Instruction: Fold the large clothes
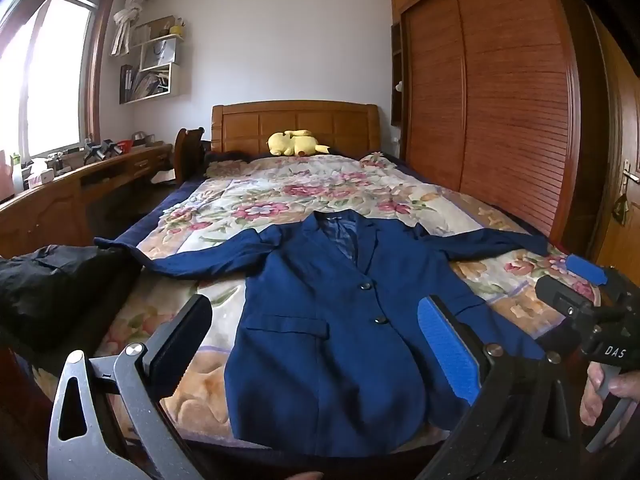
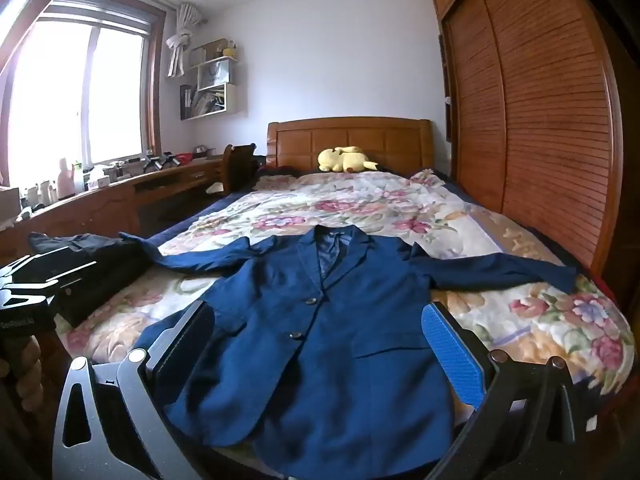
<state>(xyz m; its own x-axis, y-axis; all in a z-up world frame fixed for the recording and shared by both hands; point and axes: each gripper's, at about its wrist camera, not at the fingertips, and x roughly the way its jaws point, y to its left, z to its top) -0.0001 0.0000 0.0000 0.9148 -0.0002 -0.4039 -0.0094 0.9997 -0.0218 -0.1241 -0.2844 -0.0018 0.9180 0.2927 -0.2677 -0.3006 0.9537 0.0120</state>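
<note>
One navy blazer (image 1: 320, 320) lies face up and flat on the bed (image 1: 248, 200), filling the lower middle of both views, collar toward the headboard, both sleeves spread out to left and right, two dark buttons down its front and its hem reaching the near edge of the mattress. The left claw (image 1: 316, 352) stands wide, nothing between its two fingers, hovering over the blazer's lower half; one finger shows a blue pad, the other looks black. The right claw (image 2: 320, 352) is likewise wide and holds nothing, above the blazer's hem. In the left wrist view the right claw's body sits at the lower right, marked "DAS", with a hand (image 1: 608, 392) on its trigger. In the right wrist view the other tool at the left edge bears faint writing, partly legible as "GenRobot". One dark garment (image 1: 52, 292) is heaped at the bed's left edge, touching the blazer's left sleeve tip. Flowered bedspread lies open beyond the collar up to one yellow plush toy (image 1: 294, 143) at the headboard. A long wooden table (image 1: 80, 184) runs along the left under the window, and a slatted wardrobe (image 1: 500, 100) closes the right side, close to the bed
</note>
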